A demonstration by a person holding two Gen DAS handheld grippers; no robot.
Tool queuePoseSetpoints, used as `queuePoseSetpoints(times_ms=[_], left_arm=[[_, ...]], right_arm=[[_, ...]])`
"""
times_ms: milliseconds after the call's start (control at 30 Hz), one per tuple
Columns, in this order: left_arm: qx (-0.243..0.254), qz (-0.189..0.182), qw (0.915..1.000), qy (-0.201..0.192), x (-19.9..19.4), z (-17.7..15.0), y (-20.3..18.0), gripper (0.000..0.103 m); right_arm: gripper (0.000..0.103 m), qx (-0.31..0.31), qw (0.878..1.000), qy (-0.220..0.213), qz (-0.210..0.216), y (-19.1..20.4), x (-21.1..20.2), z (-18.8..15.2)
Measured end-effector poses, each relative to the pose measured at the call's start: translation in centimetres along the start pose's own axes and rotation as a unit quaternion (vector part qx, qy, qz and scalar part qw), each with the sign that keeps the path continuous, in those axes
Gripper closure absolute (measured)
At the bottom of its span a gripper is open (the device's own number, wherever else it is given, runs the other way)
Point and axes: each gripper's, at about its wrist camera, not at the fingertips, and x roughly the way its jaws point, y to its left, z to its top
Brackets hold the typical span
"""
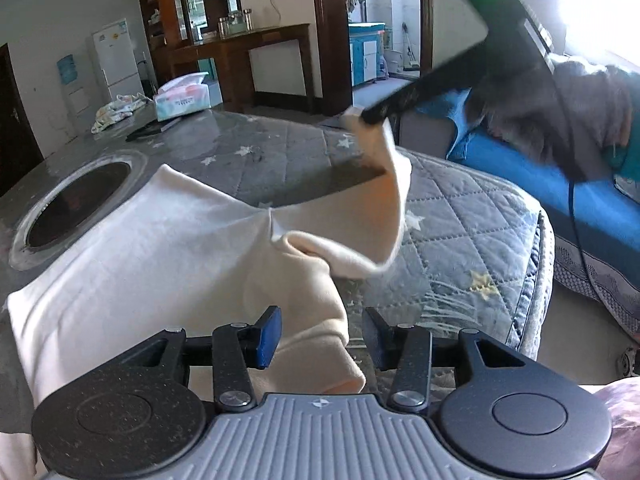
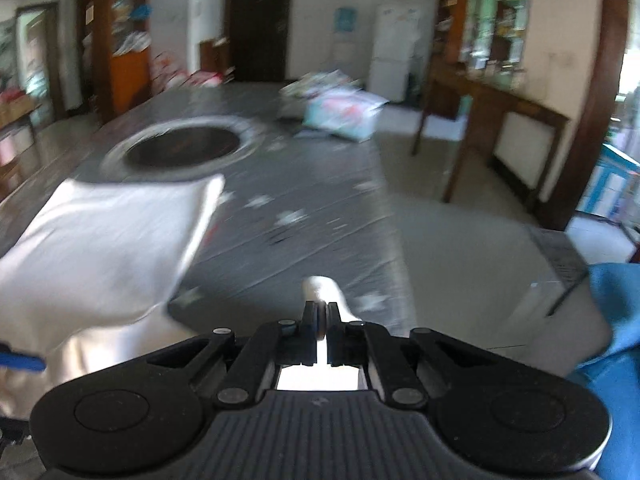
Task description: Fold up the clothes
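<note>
Here the soft, light cream knit garment (image 1: 160,248) lies on the grey quilted tabletop (image 1: 460,216). Right claw (image 2: 321,312) pinches its raised sleeve tip; left claw (image 1: 320,336) gapes around the near cuff. Grip hems; fabric sags.

Cream garment (image 1: 160,248), sleeve lifted

Cream garment (image 1: 160,248); grey quilted star-print cover (image 1: 460,208); blue sofa (image 1: 540,184).

My left gripper (image 1: 322,340) sits low with its jaws spread wide, while my right gripper (image 2: 322,314) is raised, pinched tight.
</note>
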Motion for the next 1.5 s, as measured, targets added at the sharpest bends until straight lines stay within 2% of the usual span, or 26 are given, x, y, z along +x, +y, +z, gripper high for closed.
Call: queuePoseSetpoints(times_ms=[67,133,233,433,567,700,767,867,967,1033,1133,1267,1400,1467,1500], left_arm=[[0.001,-0.002,1.0000,0.004,0.2,-0.2,0.0,0.058],[0.004,-0.005,1.0000,0.008,0.4,-0.4,0.0,0.070],[0.009,-0.012,0.9998,0.010,0.4,-0.8,0.0,0.079],[0.030,-0.029,0.9991,0.008,-0.1,-0.9,-0.2,0.081],[0.033,-0.034,0.9989,0.002,-0.2,-0.3,-0.3,0.080],[0.030,-0.035,0.9989,-0.008,-0.1,0.7,-0.5,0.080],[0.029,-0.035,0.9989,-0.013,0.0,1.2,-0.7,0.079],[0.043,-0.026,0.9987,-0.001,1.1,1.3,-1.2,0.079],[0.050,-0.026,0.9984,0.009,1.9,1.1,-1.4,0.080],[0.049,-0.034,0.9981,0.013,2.2,0.9,-1.2,0.088],[0.053,-0.050,0.9972,0.012,1.9,0.7,-1.2,0.093],[0.064,-0.062,0.9960,0.007,1.6,0.2,-1.5,0.093],[0.031,-0.067,0.9972,0.005,1.0,0.0,-0.8,0.091],[0.018,-0.064,0.9978,-0.004,0.1,-0.1,-0.3,0.088],[0.014,-0.058,0.9982,-0.009,-0.4,-0.2,-0.1,0.081]], right_arm=[[0.100,0.020,1.000,-0.011,-0.020,-1.7,-0.7,0.0],[0.100,0.039,0.998,-0.014,-0.037,-3.1,-1.1,-0.4],[0.100,0.064,0.996,0.002,-0.062,-4.9,-0.7,-1.7],[0.095,0.093,0.990,0.043,-0.100,-7.1,0.8,-3.7],[0.090,0.080,0.994,0.035,-0.071,-6.2,0.6,-3.6],[0.069,0.053,0.998,0.032,-0.008,-3.2,0.9,-2.7],[0.068,0.042,0.998,0.035,0.021,-1.7,1.3,-2.2],[0.058,0.028,0.998,0.040,0.041,0.1,2.6,-1.6],[0.058,0.022,0.997,0.051,0.048,1.0,3.9,-1.3],[0.058,0.027,0.997,0.056,0.050,1.1,4.7,-1.2],[0.054,0.032,0.997,0.056,0.044,0.6,5.5,-0.9],[0.048,0.034,0.997,0.057,0.031,-0.1,6.2,-0.6],[0.048,0.029,0.998,0.056,0.023,0.0,5.9,-0.3],[0.047,0.021,0.998,0.051,0.032,0.6,5.1,-0.1],[0.047,0.018,0.998,0.048,0.037,0.9,4.7,0.0]])
